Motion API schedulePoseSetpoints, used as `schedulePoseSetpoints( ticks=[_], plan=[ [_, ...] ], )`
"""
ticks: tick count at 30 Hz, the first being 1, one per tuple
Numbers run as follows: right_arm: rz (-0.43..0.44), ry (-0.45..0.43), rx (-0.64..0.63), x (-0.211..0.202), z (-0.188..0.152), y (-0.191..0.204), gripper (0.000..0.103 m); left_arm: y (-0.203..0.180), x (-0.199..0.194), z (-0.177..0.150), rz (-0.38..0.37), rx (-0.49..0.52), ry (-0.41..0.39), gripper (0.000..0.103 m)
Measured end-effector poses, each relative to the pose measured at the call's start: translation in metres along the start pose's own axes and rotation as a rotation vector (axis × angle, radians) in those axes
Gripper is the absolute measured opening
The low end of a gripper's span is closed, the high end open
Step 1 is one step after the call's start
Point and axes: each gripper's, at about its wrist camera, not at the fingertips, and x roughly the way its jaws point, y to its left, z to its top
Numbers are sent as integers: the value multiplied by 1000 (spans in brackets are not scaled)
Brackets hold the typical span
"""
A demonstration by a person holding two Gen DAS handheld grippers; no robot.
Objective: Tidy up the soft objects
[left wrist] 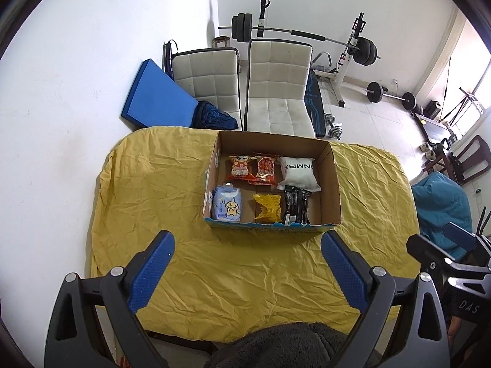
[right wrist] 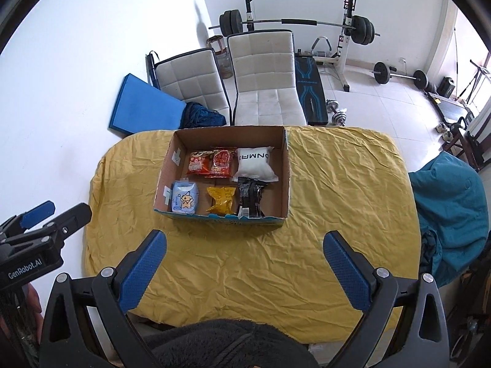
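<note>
I hold my left gripper (left wrist: 247, 256) and right gripper (right wrist: 245, 254) wide apart, empty, above the tabletop's (right wrist: 337, 199) near edge. The box (right wrist: 285, 184) with six soft packets (right wrist: 219, 204) stands at the far edge; bare yellow cloth (left wrist: 147, 190) lies on both its sides.

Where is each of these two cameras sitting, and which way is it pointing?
Left wrist view: mounted on the left tool, facing forward over the yellow-clothed table at the open cardboard box of soft packets; its own blue-padded fingers spread wide, right tool at the edge.
Right wrist view: mounted on the right tool, same heading, from further right; own fingers wide, left tool at the edge.
Shared: box, table, two white padded chairs, barbell rack.
</note>
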Motion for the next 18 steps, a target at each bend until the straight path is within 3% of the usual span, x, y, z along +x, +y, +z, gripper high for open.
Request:
schedulePoseSetpoints(
  ticks=[18],
  plan=[
    [-89, -35, 43, -6, -2, -16, 103, -4, 3, -6, -3, 13, 10, 98]
  ],
)
